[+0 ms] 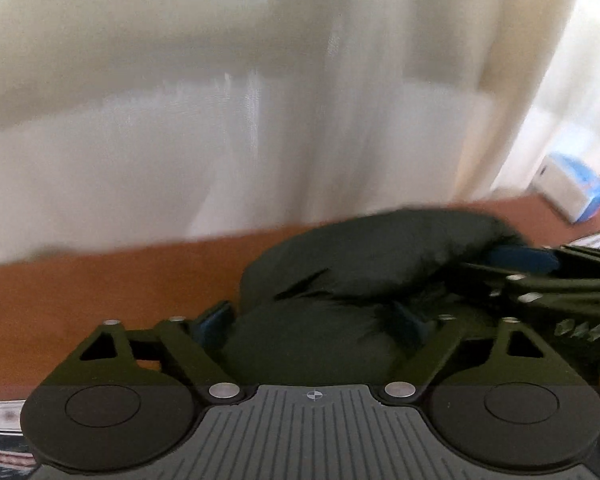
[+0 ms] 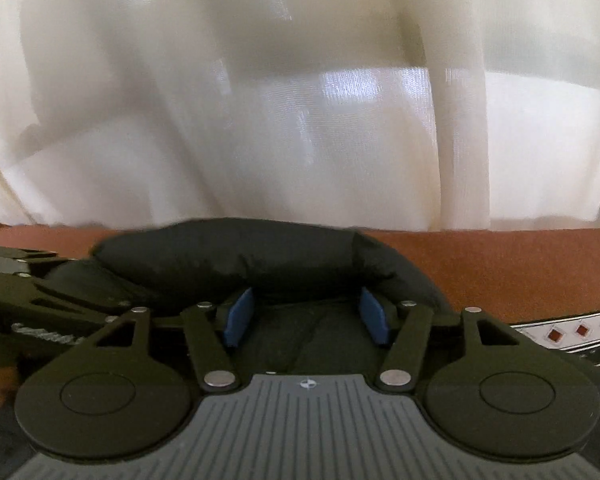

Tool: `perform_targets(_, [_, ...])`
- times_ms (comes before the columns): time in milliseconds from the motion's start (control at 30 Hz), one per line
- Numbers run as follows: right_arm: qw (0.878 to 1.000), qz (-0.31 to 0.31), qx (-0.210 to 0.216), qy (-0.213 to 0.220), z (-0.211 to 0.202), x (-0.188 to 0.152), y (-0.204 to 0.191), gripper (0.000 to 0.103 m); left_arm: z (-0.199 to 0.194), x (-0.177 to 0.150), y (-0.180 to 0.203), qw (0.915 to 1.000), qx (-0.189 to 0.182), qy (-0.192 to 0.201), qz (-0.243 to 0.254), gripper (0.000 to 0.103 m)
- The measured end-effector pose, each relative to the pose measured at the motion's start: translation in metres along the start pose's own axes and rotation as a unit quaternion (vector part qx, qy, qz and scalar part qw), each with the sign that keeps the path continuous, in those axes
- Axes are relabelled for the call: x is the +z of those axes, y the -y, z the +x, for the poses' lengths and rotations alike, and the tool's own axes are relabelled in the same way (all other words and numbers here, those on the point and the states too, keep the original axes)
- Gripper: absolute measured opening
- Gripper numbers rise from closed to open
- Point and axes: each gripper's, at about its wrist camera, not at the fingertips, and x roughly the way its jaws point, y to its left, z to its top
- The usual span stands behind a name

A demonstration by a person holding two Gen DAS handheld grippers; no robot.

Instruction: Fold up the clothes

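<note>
A dark, puffy garment (image 1: 364,264) lies bunched in front of both grippers, over an orange-brown floor. My left gripper (image 1: 312,320) has its blue pads (image 1: 212,322) spread wide around a fold of the garment, which fills the gap. My right gripper (image 2: 306,316) also stands wide, blue pads (image 2: 238,316) on either side of the dark garment (image 2: 260,256), whose rolled edge lies just beyond the fingertips. The right gripper also shows at the right of the left wrist view (image 1: 540,276), and the left gripper at the left of the right wrist view (image 2: 40,292).
A sheer white curtain (image 2: 300,100) hangs close ahead, down to the orange-brown floor (image 2: 520,264). A white and blue box (image 1: 572,188) stands at the far right. A patterned rug edge (image 2: 572,330) lies at the lower right.
</note>
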Motion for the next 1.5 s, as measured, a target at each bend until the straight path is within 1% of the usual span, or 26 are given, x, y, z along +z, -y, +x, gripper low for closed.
perform_targets(67, [1.000, 0.019, 0.020, 0.008, -0.037, 0.010, 0.001, 0.077, -0.050, -0.001, 0.007, 0.9991, -0.008, 0.028, 0.030, 0.090])
perform_targets(133, [1.000, -0.008, 0.020, 0.010, -0.084, -0.004, -0.005, 0.079, -0.101, -0.017, 0.020, 0.9963, -0.013, 0.046, 0.072, 0.093])
perform_targets(200, [0.999, -0.034, 0.019, 0.012, -0.130, -0.019, -0.012, 0.081, -0.146, -0.045, 0.034, 0.9925, -0.010, 0.046, 0.113, 0.099])
perform_targets(267, [0.998, -0.060, 0.018, 0.014, -0.177, -0.034, -0.019, 0.083, -0.172, -0.080, 0.046, 0.9900, -0.009, 0.027, 0.138, 0.102])
perform_targets(300, [0.997, -0.070, 0.015, 0.011, -0.196, -0.044, -0.022, 0.083, -0.178, -0.101, 0.051, 0.9885, -0.007, 0.011, 0.151, 0.102])
perform_targets(367, [0.997, -0.071, -0.007, -0.015, -0.210, -0.083, -0.025, 0.083, -0.180, -0.139, 0.058, 0.9839, 0.002, -0.020, 0.178, 0.102])
perform_targets(433, [0.996, -0.071, -0.034, -0.045, -0.213, -0.121, -0.029, 0.083, -0.172, -0.176, 0.069, 0.9775, 0.026, -0.044, 0.204, 0.099])
perform_targets(467, [0.994, -0.078, -0.052, -0.051, -0.210, -0.138, -0.031, 0.083, -0.170, -0.190, 0.072, 0.9759, 0.039, -0.040, 0.211, 0.099])
perform_targets(500, [0.992, -0.087, -0.069, -0.054, -0.207, -0.155, -0.032, 0.083, -0.167, -0.196, 0.072, 0.9772, 0.046, -0.032, 0.205, 0.100])
perform_targets(533, [0.991, -0.094, -0.077, -0.052, -0.205, -0.168, -0.033, 0.084, -0.164, -0.198, 0.071, 0.9800, 0.049, -0.026, 0.191, 0.102])
perform_targets(600, [0.991, -0.099, -0.078, -0.032, -0.204, -0.186, -0.031, 0.088, -0.159, -0.200, 0.070, 0.9847, 0.054, -0.018, 0.165, 0.102])
perform_targets(667, [0.992, -0.090, -0.079, -0.038, -0.207, -0.185, -0.028, 0.087, -0.165, -0.195, 0.068, 0.9862, 0.064, -0.031, 0.150, 0.098])
perform_targets(700, [0.992, -0.086, -0.080, -0.036, -0.212, -0.184, -0.029, 0.084, -0.173, -0.194, 0.068, 0.9869, 0.066, -0.027, 0.145, 0.096])
perform_targets(800, [0.993, -0.079, -0.091, 0.012, -0.257, -0.181, -0.040, 0.084, -0.213, -0.198, 0.067, 0.9889, 0.058, 0.012, 0.136, 0.101])
perform_targets(833, [0.992, -0.074, -0.093, 0.026, -0.274, -0.183, -0.041, 0.085, -0.219, -0.203, 0.066, 0.9889, 0.055, 0.014, 0.138, 0.103])
perform_targets(867, [0.992, -0.069, -0.100, 0.031, -0.287, -0.189, -0.042, 0.089, -0.217, -0.210, 0.066, 0.9883, 0.051, 0.006, 0.143, 0.103])
perform_targets(900, [0.992, -0.063, -0.107, 0.032, -0.297, -0.195, -0.042, 0.092, -0.215, -0.216, 0.066, 0.9877, 0.048, -0.003, 0.149, 0.103])
perform_targets(967, [0.991, -0.056, -0.119, -0.006, -0.296, -0.213, -0.038, 0.092, -0.202, -0.236, 0.066, 0.9829, 0.055, -0.022, 0.174, 0.102])
perform_targets(1033, [0.990, -0.060, -0.123, -0.045, -0.287, -0.232, -0.035, 0.092, -0.194, -0.243, 0.069, 0.9799, 0.062, -0.011, 0.189, 0.102])
perform_targets(1100, [0.988, -0.072, -0.128, -0.041, -0.287, -0.241, -0.037, 0.091, -0.194, -0.239, 0.069, 0.9804, 0.061, -0.017, 0.187, 0.102])
perform_targets(1133, [0.989, -0.068, -0.129, -0.037, -0.292, -0.238, -0.037, 0.089, -0.200, -0.233, 0.069, 0.9816, 0.058, -0.020, 0.181, 0.100])
perform_targets(1167, [0.989, -0.060, -0.131, -0.022, -0.302, -0.232, -0.037, 0.086, -0.207, -0.228, 0.070, 0.9834, 0.052, -0.014, 0.173, 0.100])
perform_targets(1200, [0.990, -0.052, -0.132, -0.002, -0.315, -0.227, -0.038, 0.086, -0.217, -0.223, 0.073, 0.9856, 0.044, -0.002, 0.163, 0.100])
perform_targets(1300, [0.987, -0.021, -0.135, 0.083, -0.373, -0.208, -0.020, 0.089, -0.245, -0.206, 0.089, 0.9890, 0.016, 0.034, 0.143, 0.100])
perform_targets(1400, [0.978, 0.027, -0.162, 0.131, -0.415, -0.197, 0.026, 0.090, -0.261, -0.190, 0.126, 0.9863, -0.011, 0.069, 0.149, 0.101])
perform_targets(1500, [0.964, 0.068, -0.209, 0.151, -0.442, -0.198, 0.088, 0.090, -0.259, -0.177, 0.178, 0.9807, -0.036, 0.091, 0.170, 0.102])
